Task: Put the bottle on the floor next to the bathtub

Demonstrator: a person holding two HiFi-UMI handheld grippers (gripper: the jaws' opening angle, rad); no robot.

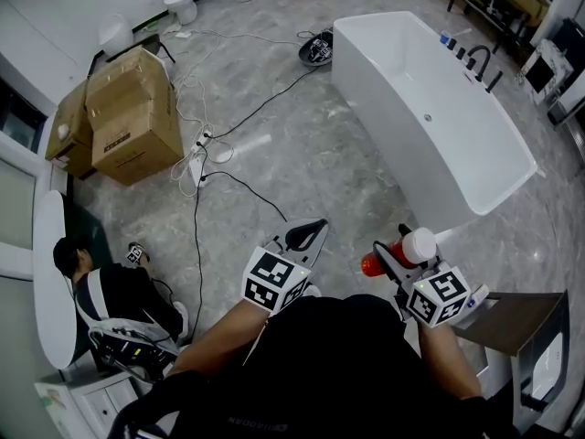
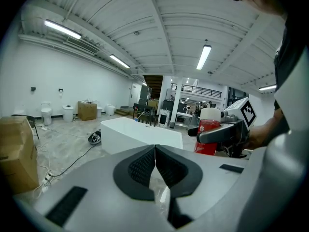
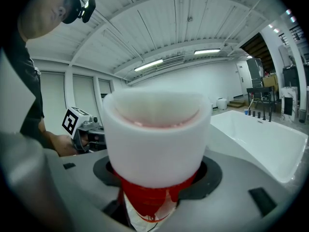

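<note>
red white-capped plastic bottle (image 3: 153, 129) sits pinched in my right hand-held gripper (image 1: 391, 258), left hand-held gripper (image 2: 155, 151) pressed together, so i'd lower it upright onto the grey floor (image 1: 302, 154) beside the white bathtub (image 1: 393, 126).

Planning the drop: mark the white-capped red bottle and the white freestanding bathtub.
White-capped red bottle (image 1: 420, 243), head view, on its white cap.
White freestanding bathtub (image 1: 457, 131), head view, on its bare basin floor.

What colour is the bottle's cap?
The cap is white; clearest in the right gripper view.
</note>
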